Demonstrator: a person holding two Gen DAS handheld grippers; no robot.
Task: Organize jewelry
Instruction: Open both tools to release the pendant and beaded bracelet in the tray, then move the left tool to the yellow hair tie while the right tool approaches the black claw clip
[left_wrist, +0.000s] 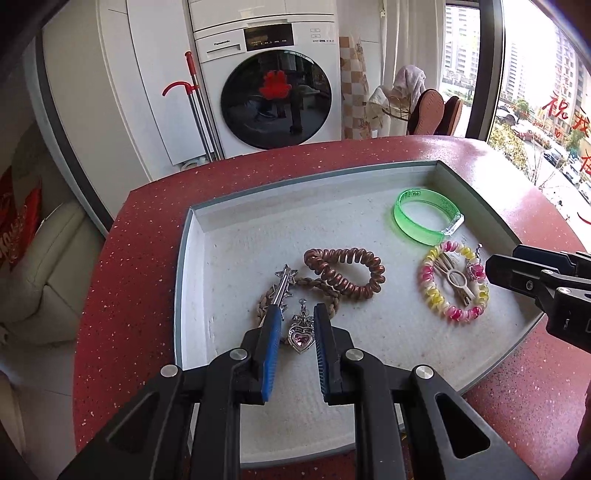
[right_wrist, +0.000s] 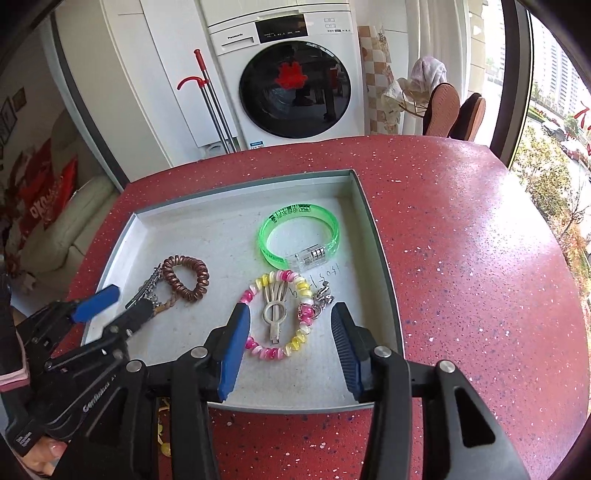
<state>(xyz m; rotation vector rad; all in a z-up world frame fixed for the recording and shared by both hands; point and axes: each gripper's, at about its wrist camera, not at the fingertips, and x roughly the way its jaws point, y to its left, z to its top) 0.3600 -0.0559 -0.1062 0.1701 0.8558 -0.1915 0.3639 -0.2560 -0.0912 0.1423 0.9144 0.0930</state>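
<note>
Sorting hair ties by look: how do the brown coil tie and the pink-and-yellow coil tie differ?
The brown coil tie is one coppery colour; the pink-and-yellow coil tie mixes pink, yellow and white. The brown one is bent into a pinched oval with nothing inside; the pink-and-yellow one lies rounder, ringing a beige clip. Both lie flat in the tray.

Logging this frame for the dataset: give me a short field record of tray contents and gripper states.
tray: shallow grey tray on red speckled table
far right: translucent green plastic bangle
near right: pink-yellow spiral hair tie, beige clip inside
left: brown spiral hair tie, heart pendant
left gripper: open, straddling pendant
right gripper: open, nothing gripped
</note>
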